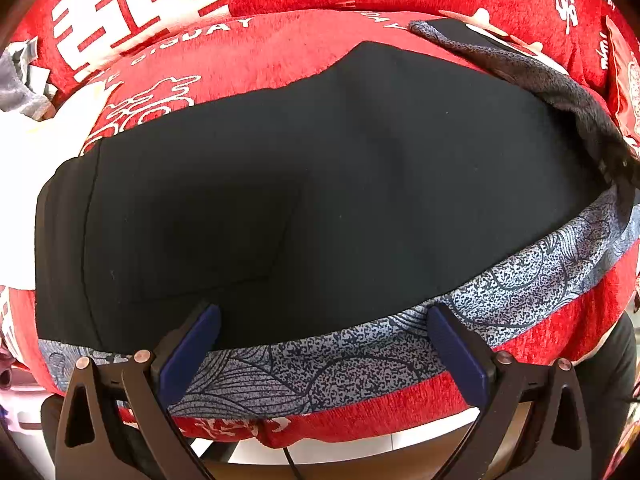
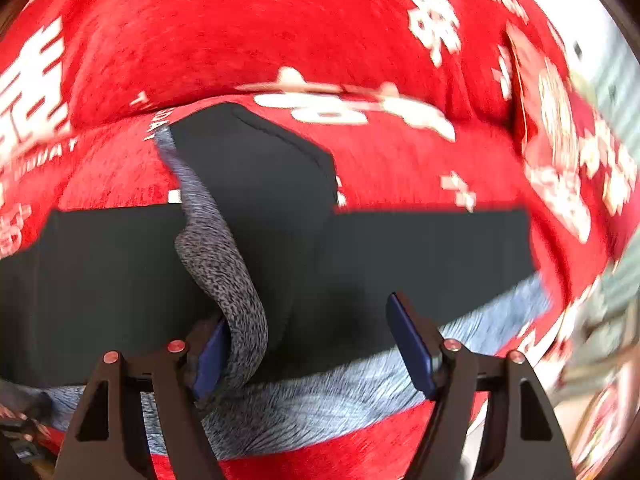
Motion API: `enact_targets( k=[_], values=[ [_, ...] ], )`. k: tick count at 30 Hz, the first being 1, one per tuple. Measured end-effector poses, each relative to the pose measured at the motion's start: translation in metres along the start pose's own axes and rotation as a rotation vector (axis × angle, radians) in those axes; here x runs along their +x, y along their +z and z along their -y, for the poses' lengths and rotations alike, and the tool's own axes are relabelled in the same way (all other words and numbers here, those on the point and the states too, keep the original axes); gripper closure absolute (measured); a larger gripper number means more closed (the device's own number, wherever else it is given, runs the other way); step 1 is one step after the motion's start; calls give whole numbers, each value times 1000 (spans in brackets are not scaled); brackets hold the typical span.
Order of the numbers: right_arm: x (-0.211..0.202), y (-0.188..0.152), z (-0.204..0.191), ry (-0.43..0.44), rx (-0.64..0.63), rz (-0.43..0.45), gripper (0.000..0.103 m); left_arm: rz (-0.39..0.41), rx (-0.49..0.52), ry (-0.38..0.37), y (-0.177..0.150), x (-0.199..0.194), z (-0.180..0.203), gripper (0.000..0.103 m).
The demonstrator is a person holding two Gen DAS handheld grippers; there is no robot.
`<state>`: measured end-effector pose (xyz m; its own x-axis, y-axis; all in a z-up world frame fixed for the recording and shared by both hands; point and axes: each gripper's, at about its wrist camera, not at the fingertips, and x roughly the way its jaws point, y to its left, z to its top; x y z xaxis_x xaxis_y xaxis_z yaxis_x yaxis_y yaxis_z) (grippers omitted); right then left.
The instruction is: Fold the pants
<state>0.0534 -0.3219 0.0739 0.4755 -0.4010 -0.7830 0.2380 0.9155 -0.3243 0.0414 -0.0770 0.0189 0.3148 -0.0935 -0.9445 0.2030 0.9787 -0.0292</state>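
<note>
While the left wrist camera looks across the red sofa cover (image 1: 280,52) with its white printed characters, a white cloth (image 1: 36,160) lies at the left edge and a grey garment (image 1: 20,84) sits beyond it. Black pants (image 1: 320,184) lie flat on the seat, long axis running left to right, with a blue-grey patterned band (image 1: 360,356) along the near edge. One end is turned up at the far right, showing a speckled grey lining (image 1: 560,84). The left gripper (image 1: 324,332) hovers over the near edge, jaws spread wide, gripping nothing.

From the right wrist camera, blurred at the right, the pants (image 2: 420,264) again stretch crosswise. A folded-over flap (image 2: 264,184) rises toward the backrest. Its speckled edge (image 2: 224,264) drapes against the inner left finger of the right gripper (image 2: 312,344), whose jaws stand wide apart.
</note>
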Motion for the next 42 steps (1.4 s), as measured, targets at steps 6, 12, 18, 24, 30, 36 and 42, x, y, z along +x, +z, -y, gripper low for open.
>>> enact_targets(
  k=[6, 12, 18, 24, 30, 36, 42],
  values=[
    [-8, 34, -53, -78, -262, 80, 24, -6, 8, 13, -2, 1, 6, 0],
    [21, 76, -93, -94, -338, 12, 21, -16, 6, 20, -2, 1, 7, 0],
    [90, 89, -101, -200, -394, -117, 22, -22, 12, 26, -4, 1, 8, 0],
    [96, 96, -64, -59, -262, -137, 84, -21, 14, 31, -3, 2, 9, 0],
    [54, 85, 28, 60, 55, -21, 87, -21, 14, 28, -3, 2, 9, 0],
    [48, -4, 148, 263, 440, -33, 87, -21, 12, 29, -3, 3, 9, 0],
    [82, -55, 170, 452, 592, -29, 86, -23, 17, 30, -3, 3, 11, 0]
  ],
)
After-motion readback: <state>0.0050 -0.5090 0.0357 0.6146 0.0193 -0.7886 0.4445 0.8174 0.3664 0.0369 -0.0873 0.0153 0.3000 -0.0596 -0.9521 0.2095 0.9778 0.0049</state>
